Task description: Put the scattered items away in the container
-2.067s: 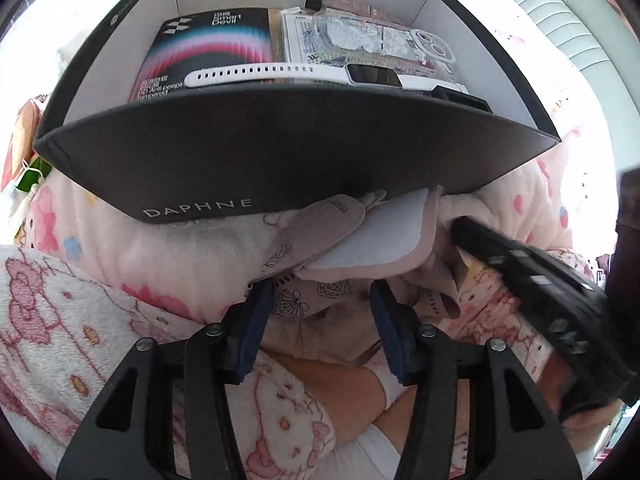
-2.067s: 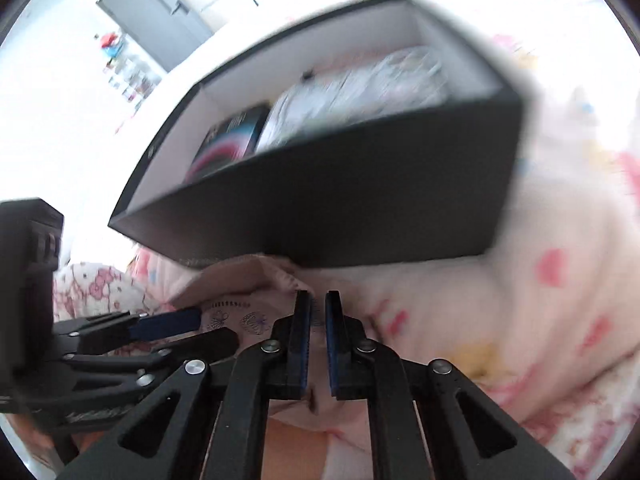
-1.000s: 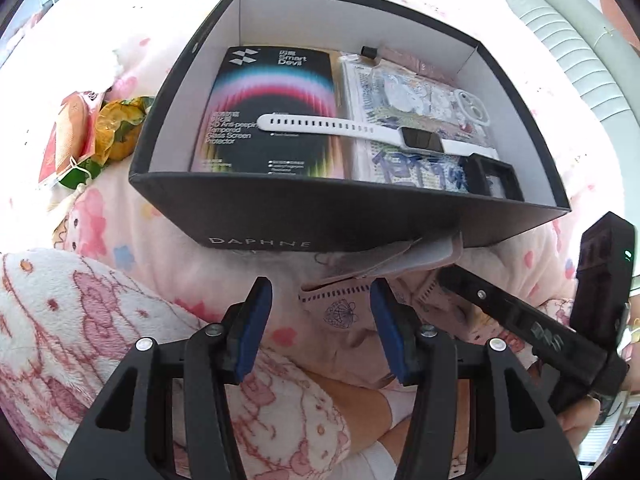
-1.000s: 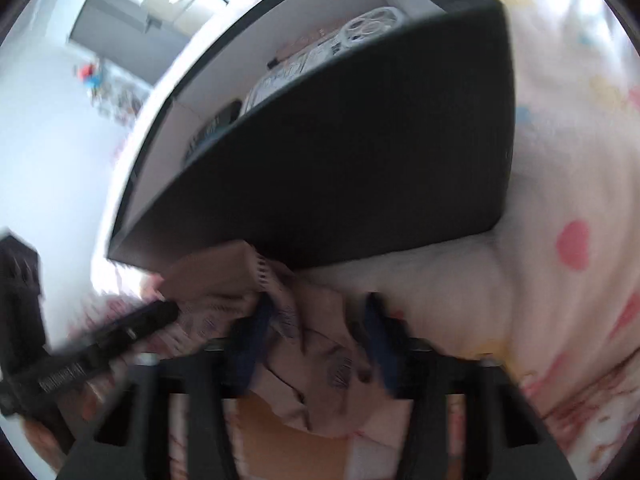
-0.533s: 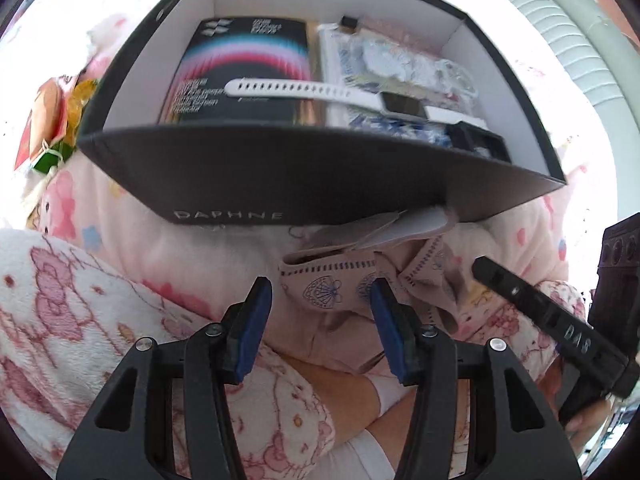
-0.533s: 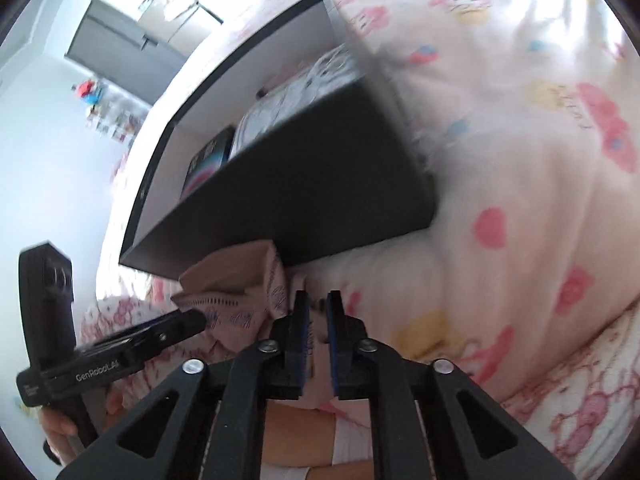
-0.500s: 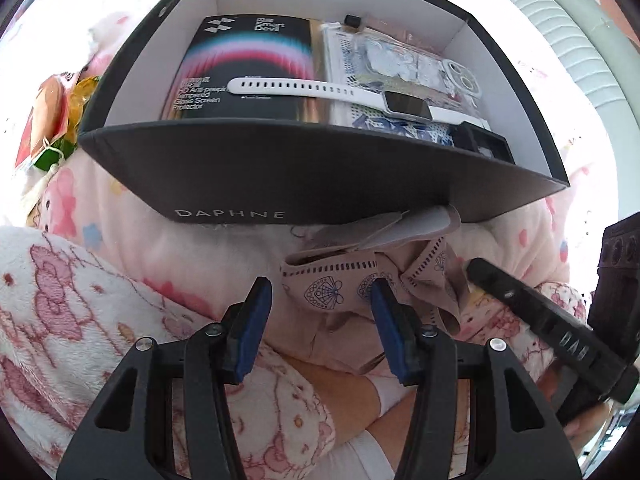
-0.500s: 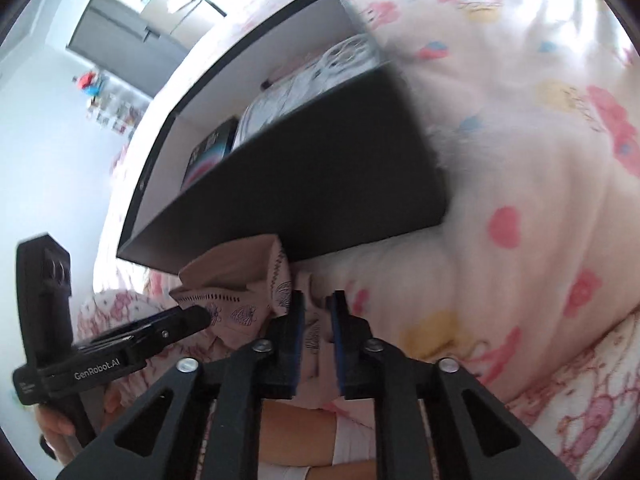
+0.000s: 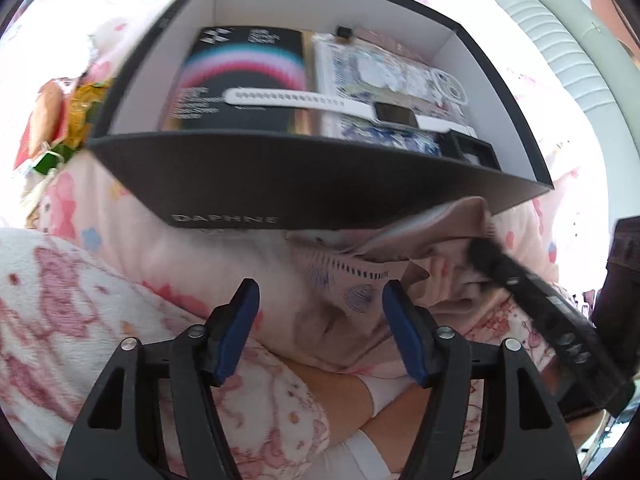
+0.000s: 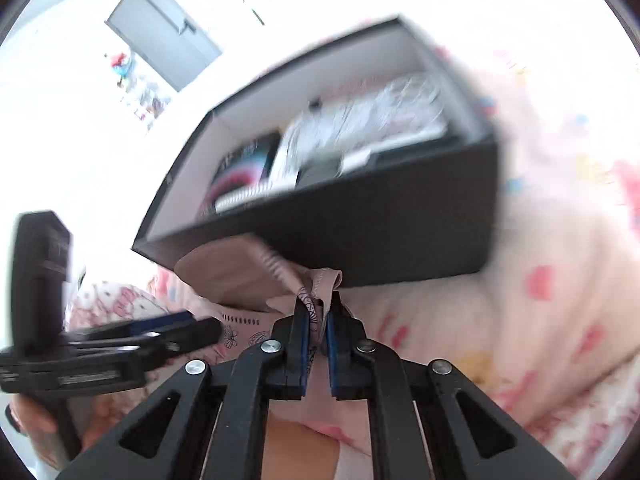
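A black DAPHNE box [image 9: 304, 176] lies on the pink bedding; it also shows in the right wrist view [image 10: 400, 232]. Inside lie a white watch [image 9: 320, 100], a black screen-protector pack [image 9: 244, 80] and a clear phone case [image 9: 392, 68]. A beige patterned cloth pouch [image 9: 360, 276] lies crumpled against the box's near wall. My right gripper [image 10: 316, 316] is shut on an edge of the pouch [image 10: 240, 276] and holds it up. My left gripper [image 9: 320, 320] is open and empty just below the pouch.
Pink cartoon-print bedding [image 9: 80, 300] covers everything around the box. A snack packet with orange and green [image 9: 68, 120] lies left of the box. A pale ribbed cushion [image 9: 560, 40] runs along the far right. A grey door [image 10: 164, 36] is in the background.
My right gripper has closed on the pouch and lifted its edge up toward the box's near wall. My left gripper stays open and has barely moved.
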The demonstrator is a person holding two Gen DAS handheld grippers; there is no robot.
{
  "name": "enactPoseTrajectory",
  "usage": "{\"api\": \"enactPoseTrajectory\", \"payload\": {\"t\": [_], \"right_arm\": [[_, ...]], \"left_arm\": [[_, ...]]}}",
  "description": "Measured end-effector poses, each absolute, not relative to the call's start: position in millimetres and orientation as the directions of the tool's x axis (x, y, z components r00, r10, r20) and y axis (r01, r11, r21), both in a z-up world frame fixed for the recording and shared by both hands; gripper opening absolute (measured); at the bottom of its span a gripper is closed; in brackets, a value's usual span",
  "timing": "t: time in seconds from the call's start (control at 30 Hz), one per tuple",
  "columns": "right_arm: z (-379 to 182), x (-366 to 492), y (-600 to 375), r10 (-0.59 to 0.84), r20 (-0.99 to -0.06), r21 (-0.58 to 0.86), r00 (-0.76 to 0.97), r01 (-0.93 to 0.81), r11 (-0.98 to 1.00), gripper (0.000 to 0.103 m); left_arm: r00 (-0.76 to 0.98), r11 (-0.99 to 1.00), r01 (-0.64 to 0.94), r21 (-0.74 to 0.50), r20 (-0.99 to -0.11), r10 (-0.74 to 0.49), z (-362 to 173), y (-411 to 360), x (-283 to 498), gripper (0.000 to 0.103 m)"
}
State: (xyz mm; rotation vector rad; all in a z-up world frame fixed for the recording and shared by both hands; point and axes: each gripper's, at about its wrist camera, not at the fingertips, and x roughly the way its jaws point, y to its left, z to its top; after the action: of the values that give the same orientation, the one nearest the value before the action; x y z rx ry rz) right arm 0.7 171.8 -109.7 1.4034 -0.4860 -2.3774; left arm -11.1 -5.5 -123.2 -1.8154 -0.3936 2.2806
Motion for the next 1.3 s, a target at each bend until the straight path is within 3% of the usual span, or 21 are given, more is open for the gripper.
{"api": "enactPoseTrajectory", "payload": {"t": [0.17, 0.3, 0.43, 0.57, 0.73, 0.83, 0.9, 0.97, 1.03, 1.13, 1.17, 1.2, 1.3], "right_arm": [[-125, 5, 199, -0.304, -0.852, 0.365, -0.426, -0.069, -0.928, 0.007], [-131, 11, 215, -0.332, -0.861, 0.403, -0.386, -0.119, -0.907, 0.008], [-123, 18, 231, -0.31, -0.862, 0.39, -0.4, -0.134, -0.911, 0.01], [-118, 12, 223, -0.302, -0.861, 0.382, -0.409, -0.128, -0.915, 0.013], [-115, 13, 225, -0.305, -0.865, 0.377, -0.398, -0.117, -0.919, 0.018], [-105, 19, 224, -0.323, -0.861, 0.391, -0.393, -0.103, -0.915, 0.019], [-98, 26, 219, -0.335, -0.843, 0.4, -0.42, -0.074, -0.913, 0.024], [-94, 28, 215, -0.333, -0.84, 0.387, -0.429, -0.043, -0.921, 0.04], [-100, 24, 211, -0.33, -0.851, 0.378, -0.41, -0.04, -0.925, 0.043], [-121, 18, 208, -0.375, -0.862, 0.417, -0.341, -0.059, -0.907, 0.043], [-127, 17, 206, -0.382, -0.865, 0.421, -0.326, -0.056, -0.905, 0.043], [-132, 18, 205, -0.373, -0.873, 0.409, -0.314, -0.055, -0.911, 0.043], [-139, 19, 212, -0.301, -0.903, 0.343, -0.306, -0.091, -0.935, 0.043]], "left_arm": [[-0.14, -0.859, 0.057, -0.509, -0.856, 0.498, -143, 2, -19, 0.068], [-0.144, -0.9, 0.013, -0.436, -0.891, 0.43, -148, 17, -25, 0.068], [-0.11, -0.876, -0.021, -0.482, -0.869, 0.482, -154, 32, -31, 0.068], [-0.117, -0.909, -0.036, -0.416, -0.901, 0.417, -154, 39, -28, 0.068], [-0.211, -0.841, -0.092, -0.533, -0.815, 0.54, -122, 28, -18, 0.072], [-0.218, -0.883, -0.127, -0.451, -0.856, 0.469, -115, 34, -14, 0.074], [-0.178, -0.891, -0.144, -0.432, -0.874, 0.452, -122, 38, -13, 0.073], [-0.145, -0.887, -0.152, -0.436, -0.878, 0.456, -133, 41, -12, 0.073], [-0.117, -0.901, -0.147, -0.408, -0.897, 0.425, -145, 46, -16, 0.071], [-0.115, -0.939, -0.114, -0.324, -0.935, 0.336, -156, 42, -24, 0.051], [-0.113, -0.949, -0.073, -0.306, -0.943, 0.313, -158, 34, -28, 0.034], [-0.123, -0.949, -0.034, -0.315, -0.941, 0.316, -156, 25, -32, 0.029], [-0.215, -0.957, 0.017, -0.289, -0.936, 0.279, -136, 1, -37, 0.029]]}}
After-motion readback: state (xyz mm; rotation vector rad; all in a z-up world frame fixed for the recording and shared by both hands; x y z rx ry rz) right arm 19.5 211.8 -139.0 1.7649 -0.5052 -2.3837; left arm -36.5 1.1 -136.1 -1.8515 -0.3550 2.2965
